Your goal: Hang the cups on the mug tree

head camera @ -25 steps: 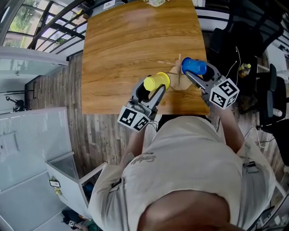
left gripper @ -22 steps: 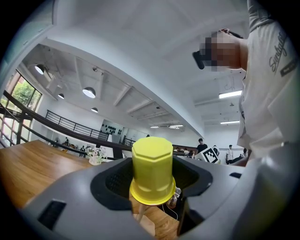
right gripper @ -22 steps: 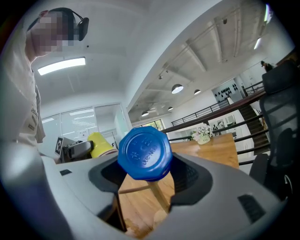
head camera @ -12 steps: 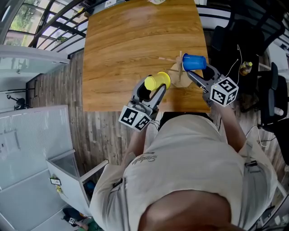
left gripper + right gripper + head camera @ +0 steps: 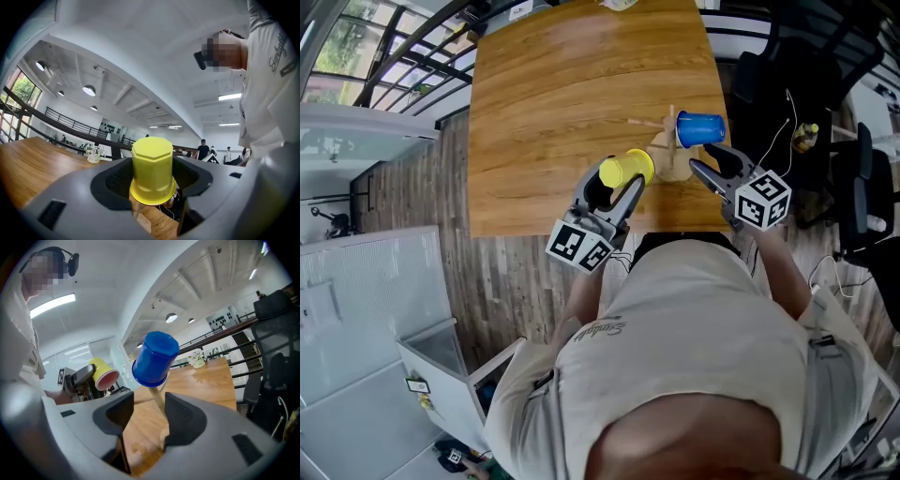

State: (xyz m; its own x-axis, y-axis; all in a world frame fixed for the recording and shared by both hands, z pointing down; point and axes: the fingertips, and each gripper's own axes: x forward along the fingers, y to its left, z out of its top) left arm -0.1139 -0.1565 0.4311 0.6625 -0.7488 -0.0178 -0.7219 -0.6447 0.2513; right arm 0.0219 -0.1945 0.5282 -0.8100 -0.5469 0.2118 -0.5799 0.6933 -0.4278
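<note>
A blue cup (image 5: 700,128) hangs mouth-down on an upper peg of the wooden mug tree (image 5: 672,159) near the table's front right. My right gripper (image 5: 709,169) is open just below and in front of it, clear of the cup. In the right gripper view the blue cup (image 5: 154,359) sits above the jaws, which have just been closing a little with only the tree's peg (image 5: 160,401) showing in the gap. My left gripper (image 5: 622,180) is shut on a yellow cup (image 5: 627,169), held level left of the tree; that cup (image 5: 151,171) fills the left gripper view.
The wooden table (image 5: 572,84) stretches away from me, with its front edge right under the grippers. Black office chairs (image 5: 862,187) and cables stand at the right. A white cabinet (image 5: 441,356) is on the floor at the lower left.
My right gripper has let go of the blue cup and dropped back toward me. The cup stays on the tree's peg. The left gripper and yellow cup have not moved.
</note>
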